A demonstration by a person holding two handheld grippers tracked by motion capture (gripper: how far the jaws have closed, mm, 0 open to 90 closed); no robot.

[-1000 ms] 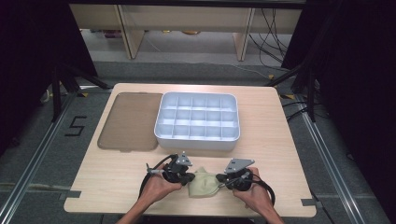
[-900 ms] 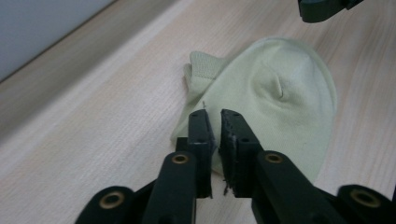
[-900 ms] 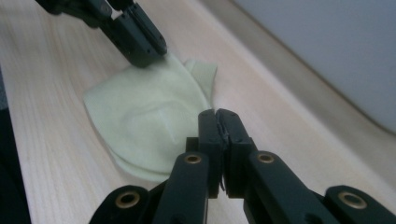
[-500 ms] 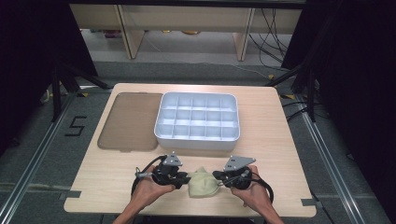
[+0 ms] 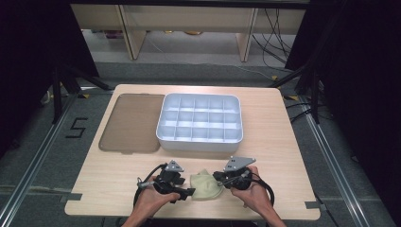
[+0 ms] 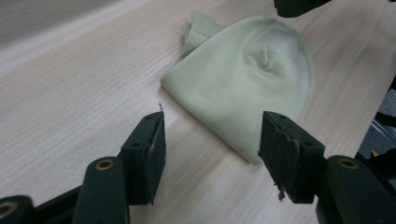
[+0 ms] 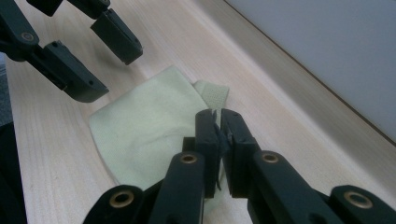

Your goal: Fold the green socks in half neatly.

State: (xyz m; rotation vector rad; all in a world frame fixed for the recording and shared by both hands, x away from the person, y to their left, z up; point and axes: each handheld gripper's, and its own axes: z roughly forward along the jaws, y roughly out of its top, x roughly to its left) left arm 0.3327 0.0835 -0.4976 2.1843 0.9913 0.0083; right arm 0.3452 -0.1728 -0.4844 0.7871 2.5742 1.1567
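Observation:
A pale green knitted cloth (image 5: pixel 205 184), folded flat, lies on the wooden table (image 5: pixel 274 142) near its front edge, between my two grippers. My left gripper (image 5: pixel 187 187) is just left of it. In the left gripper view (image 6: pixel 215 140) its jaws have just been opening and stand wide apart, with bare wood between the pads and the cloth (image 6: pixel 243 79) slightly ahead. My right gripper (image 5: pixel 216 178) rests at the cloth's right edge. In the right gripper view (image 7: pixel 219 121) its jaws are nearly together over the cloth (image 7: pixel 144 121), with no fabric visibly pinched. The left gripper (image 7: pixel 114 74) shows beyond.
A white box (image 5: pixel 199 120) divided into several empty compartments stands mid-table behind the cloth. A flat brown translucent lid (image 5: pixel 130 122) lies to its left. Table edges are close in front and on both sides; dark floor and stands surround it.
My left gripper has opened its jaws and drawn a little back to the left, off the cloth. The cloth now lies flatter. The right gripper has stayed put.

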